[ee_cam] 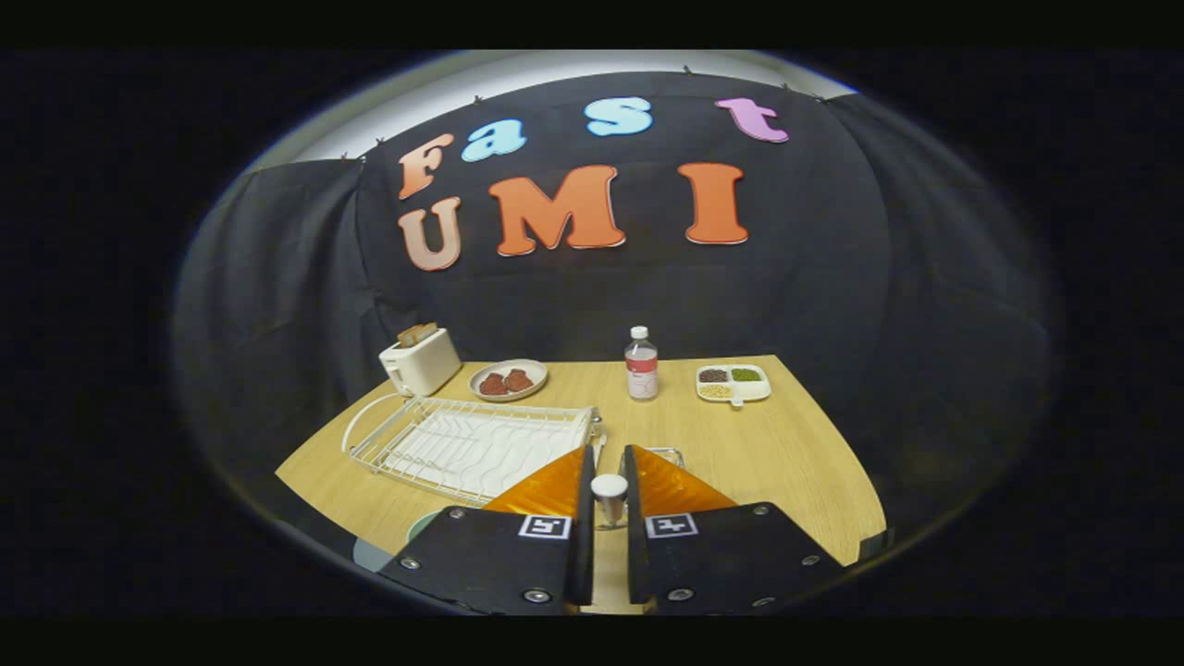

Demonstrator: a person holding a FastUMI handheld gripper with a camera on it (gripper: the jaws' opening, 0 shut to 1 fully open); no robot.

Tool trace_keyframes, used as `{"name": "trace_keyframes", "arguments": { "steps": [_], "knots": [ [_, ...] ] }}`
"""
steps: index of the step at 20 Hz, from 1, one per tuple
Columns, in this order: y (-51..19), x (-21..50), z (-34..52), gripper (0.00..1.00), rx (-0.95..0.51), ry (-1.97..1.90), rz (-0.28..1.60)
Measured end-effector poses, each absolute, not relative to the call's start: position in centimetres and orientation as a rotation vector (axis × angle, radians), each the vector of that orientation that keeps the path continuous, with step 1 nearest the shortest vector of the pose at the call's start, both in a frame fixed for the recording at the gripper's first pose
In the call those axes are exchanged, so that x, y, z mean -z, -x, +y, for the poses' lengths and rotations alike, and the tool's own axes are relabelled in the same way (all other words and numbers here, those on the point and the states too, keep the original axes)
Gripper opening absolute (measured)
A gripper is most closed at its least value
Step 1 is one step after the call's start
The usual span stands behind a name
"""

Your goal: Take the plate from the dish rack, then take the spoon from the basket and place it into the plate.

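Observation:
My gripper (609, 455) is raised above the near edge of the wooden table (786, 453), its fingers shut on a metal spoon (610, 495). The rounded end of the spoon's handle shows between them. The white wire dish rack (472, 444) lies just ahead and to the left of the fingers, with no dish in it. A pale plate (421, 529) peeks out on the table beside and below the left finger, mostly hidden. A bit of the wire basket (668, 452) shows just past the right fingertip.
Along the table's far side stand a white toaster (421, 363) with bread in it, a plate of reddish food (508, 379), a clear bottle (641, 363) and a white divided dish of beans (733, 382). Bare tabletop lies to the right of the fingers.

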State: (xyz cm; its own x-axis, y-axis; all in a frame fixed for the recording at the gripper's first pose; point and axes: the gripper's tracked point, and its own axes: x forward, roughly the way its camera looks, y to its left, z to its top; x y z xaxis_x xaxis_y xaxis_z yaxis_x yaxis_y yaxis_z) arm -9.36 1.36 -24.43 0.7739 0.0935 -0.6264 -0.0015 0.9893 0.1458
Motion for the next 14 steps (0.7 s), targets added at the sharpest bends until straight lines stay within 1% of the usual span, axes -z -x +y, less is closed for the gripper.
{"name": "trace_keyframes", "arguments": {
  "steps": [10, 14],
  "knots": [
    [11.3, 27.8, 11.1, 0.15, -0.315, -0.182, 0.779],
    [12.2, 30.1, 13.6, 0.15, -0.386, -0.174, 0.842]
  ]
}}
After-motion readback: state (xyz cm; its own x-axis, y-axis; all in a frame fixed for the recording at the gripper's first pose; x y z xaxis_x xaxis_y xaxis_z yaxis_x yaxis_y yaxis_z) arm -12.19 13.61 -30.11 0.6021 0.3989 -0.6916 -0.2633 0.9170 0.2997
